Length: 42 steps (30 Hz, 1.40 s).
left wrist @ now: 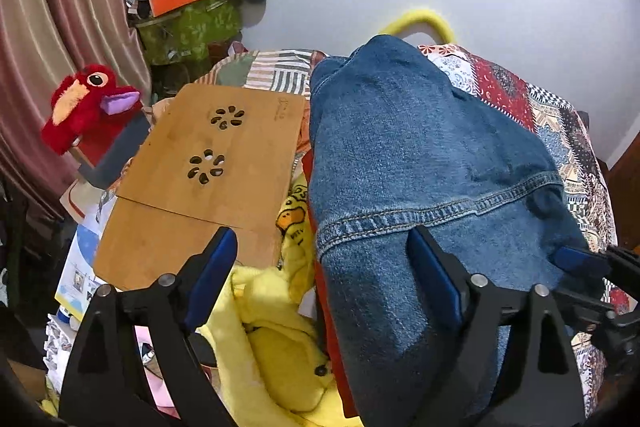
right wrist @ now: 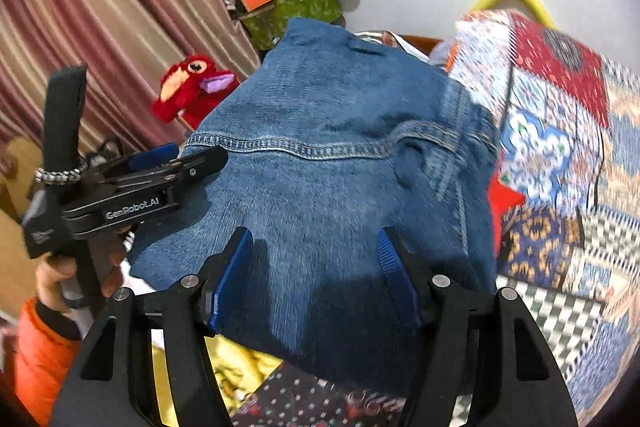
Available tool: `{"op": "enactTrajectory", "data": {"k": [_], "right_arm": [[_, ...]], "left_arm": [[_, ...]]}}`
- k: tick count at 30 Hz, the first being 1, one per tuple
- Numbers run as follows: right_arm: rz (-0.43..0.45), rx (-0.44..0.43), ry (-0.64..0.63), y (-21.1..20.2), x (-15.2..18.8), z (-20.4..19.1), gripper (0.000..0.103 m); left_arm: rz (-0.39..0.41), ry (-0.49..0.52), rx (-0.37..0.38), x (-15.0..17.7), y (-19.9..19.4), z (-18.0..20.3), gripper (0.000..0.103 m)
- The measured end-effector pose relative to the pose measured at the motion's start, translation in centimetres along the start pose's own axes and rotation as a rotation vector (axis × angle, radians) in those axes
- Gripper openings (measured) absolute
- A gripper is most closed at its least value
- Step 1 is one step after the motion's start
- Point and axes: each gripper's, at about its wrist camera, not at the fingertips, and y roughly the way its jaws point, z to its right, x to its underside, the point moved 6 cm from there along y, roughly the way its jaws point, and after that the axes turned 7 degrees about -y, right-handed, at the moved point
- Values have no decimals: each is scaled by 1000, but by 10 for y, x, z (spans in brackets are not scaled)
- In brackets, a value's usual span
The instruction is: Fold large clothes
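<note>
Denim jacket point(left wrist: 404, 155) heaped on the patchwork bed point(left wrist: 560, 131).
We hold our left tongs point(left wrist: 320, 259) spread wide at its near hem; our right tongs point(right wrist: 316, 259) gape over it too, gripping nothing.

Denim garment point(left wrist: 420, 167) on the quilt point(left wrist: 560, 131); wooden board point(left wrist: 224, 163) left of it; plush toy point(left wrist: 86, 103) further left

Patchwork-quilted bed point(left wrist: 560, 131) carries denim garment point(left wrist: 400, 147), wooden board point(left wrist: 224, 155)
</note>
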Motion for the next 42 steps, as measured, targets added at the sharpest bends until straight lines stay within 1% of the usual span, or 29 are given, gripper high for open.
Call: {"op": "enactTrajectory", "data": {"k": [2,3,4,5,9,11,15,18,20,22,24,25,26,28,29,31,33,34,37,40,42], "right_arm": [[8,-15,24,-10,4,5,61],[13,-3,27,-14,5,7,61],[17,37,28,-20,8,12,61],[20,58,24,-23,9,14,61],[31,74,18,-37,15,21,61],[38,79,18,-42,17,24,61],[62,114,-1,-64,22,28,61],[103,136,-27,-89,25,21,61],[145,153,-51,-111,25,12,61],[213,180,-81,-143,27,-1,61],[269,195,-102,-167,27,-12,61],[305,201,-116,-186,29,-22,61],[328,203,-124,-197,30,-28,61],[406,206,-144,-232,36,-48,61],[430,207,-150,-242,38,-53,61],[510,206,-165,-275,49,-72,61],[576,209,-175,-300,59,-86,62],[610,206,-185,-313,67,-95,63],[687,206,-207,-340,86,-117,66],[738,226,-232,-353,104,-132,66],[762,246,-246,-358,115,-141,67]], "left_arm": [[-9,-10,11,-1,-1,4,89],[-12,-18,11,-2,-2,5,88],[-15,-27,10,-2,-3,6,88],[-19,-32,4,-2,-4,7,88],[-35,-34,-11,0,-7,14,88],[-30,-41,5,2,-15,20,88],[16,-42,56,5,-50,37,88],[65,-28,102,9,-90,51,88],[103,-14,124,14,-118,58,88],[156,9,133,19,-152,66,88],[223,34,148,27,-190,74,88],[262,51,146,33,-210,78,88],[291,63,143,36,-224,80,88],[382,96,141,51,-266,88,88],[415,108,144,60,-283,91,88],[476,119,153,75,-313,94,88],[541,138,158,95,-346,99,88],[580,143,159,107,-362,101,88],[652,146,163,134,-393,103,88],[728,125,164,164,-421,102,88],[757,109,176,180,-434,103,88]]}}
